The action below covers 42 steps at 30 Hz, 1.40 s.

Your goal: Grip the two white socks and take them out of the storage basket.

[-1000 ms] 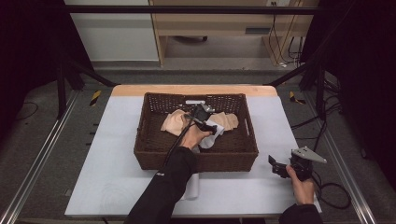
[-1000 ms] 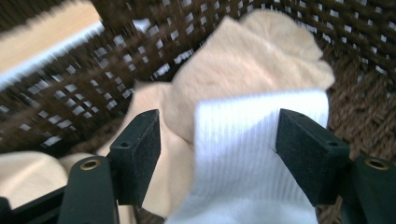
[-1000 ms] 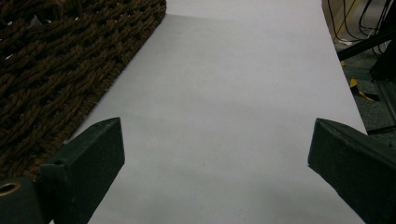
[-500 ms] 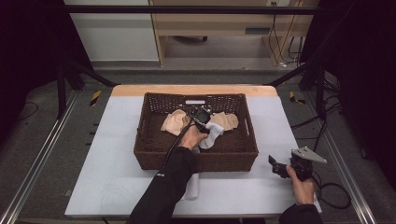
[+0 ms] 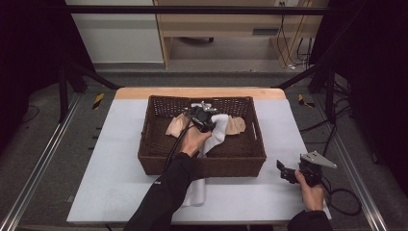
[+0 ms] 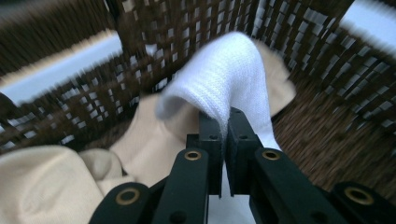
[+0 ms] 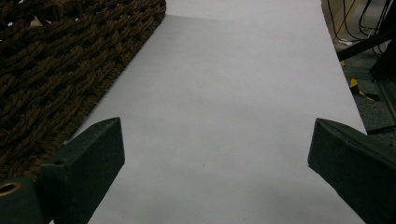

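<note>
Now the white table top [image 5: 120, 144] is seen bearing the brown wicker basket [image 5: 159, 161]; inside it beige cloths [image 6: 42, 186] are piled; a white sock [image 6: 224, 74] is clamped between the closed jaws of the left gripper [image 6: 223, 122], just closed on it; the lift-out is judged begun; a clean raise over the rim is called for next; the right gripper [image 7: 212, 158] is held spread wide, empty.

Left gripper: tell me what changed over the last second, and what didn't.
The left gripper has just been closing its jaws; they are now shut on the white sock and have lifted it a little from the wicker basket. The beige socks lie in the basket as before. The right gripper stayed open, hovering over the white table beside the basket.
</note>
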Each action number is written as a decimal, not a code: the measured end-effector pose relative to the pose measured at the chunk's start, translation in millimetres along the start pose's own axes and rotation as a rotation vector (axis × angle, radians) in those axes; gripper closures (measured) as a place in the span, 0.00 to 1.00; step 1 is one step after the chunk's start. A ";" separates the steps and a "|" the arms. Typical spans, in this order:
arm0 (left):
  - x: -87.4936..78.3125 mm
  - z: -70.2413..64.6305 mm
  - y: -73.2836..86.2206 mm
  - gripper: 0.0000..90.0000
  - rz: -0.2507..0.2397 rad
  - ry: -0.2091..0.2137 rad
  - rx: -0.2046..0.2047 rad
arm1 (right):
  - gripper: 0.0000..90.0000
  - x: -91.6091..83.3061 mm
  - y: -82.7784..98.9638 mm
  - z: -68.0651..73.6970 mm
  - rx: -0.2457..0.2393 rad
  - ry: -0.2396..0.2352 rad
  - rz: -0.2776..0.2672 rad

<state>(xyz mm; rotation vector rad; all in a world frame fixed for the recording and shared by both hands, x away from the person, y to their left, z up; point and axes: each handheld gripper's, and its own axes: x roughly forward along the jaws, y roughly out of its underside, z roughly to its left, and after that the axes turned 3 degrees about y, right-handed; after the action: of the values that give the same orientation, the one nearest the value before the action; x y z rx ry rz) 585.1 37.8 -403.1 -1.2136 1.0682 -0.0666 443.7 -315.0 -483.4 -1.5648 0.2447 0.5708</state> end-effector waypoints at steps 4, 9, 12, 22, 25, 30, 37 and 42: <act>-24.7 -3.7 -7.3 0.96 -0.104 0.024 0.026 | 0.05 0.0 0.0 0.0 0.000 0.001 -0.001; -62.0 -12.1 -14.3 0.96 -0.219 0.053 0.053 | 0.05 0.2 -0.1 0.1 -0.002 0.000 0.001; -85.3 -16.3 -17.2 0.96 -0.279 0.051 0.075 | 0.05 0.3 -0.1 0.1 -0.002 0.000 0.002; -143.4 -22.7 -21.4 0.96 -0.399 0.033 0.112 | 0.05 0.6 -0.2 0.0 -0.001 -0.001 0.007; -158.5 -24.1 -21.6 0.96 -0.434 0.038 0.109 | 0.05 0.8 -0.2 0.0 -0.002 -0.002 0.007; -184.5 -28.5 -22.6 0.95 -0.507 0.048 0.105 | 0.05 0.9 -0.3 0.1 -0.001 -0.004 0.009; -212.7 -42.0 -22.7 0.95 -0.561 0.061 0.136 | 0.05 1.0 -0.3 0.1 -0.001 -0.004 0.010; -231.6 -50.3 -21.7 0.95 -0.590 0.076 0.149 | 0.05 1.0 -0.3 0.2 -0.002 -0.003 0.010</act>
<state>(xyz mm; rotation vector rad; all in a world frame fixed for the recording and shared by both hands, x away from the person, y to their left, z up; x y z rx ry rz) 435.2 122.2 -238.8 -1.3614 0.7241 -0.6404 444.7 -314.6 -483.6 -1.5655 0.2496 0.5818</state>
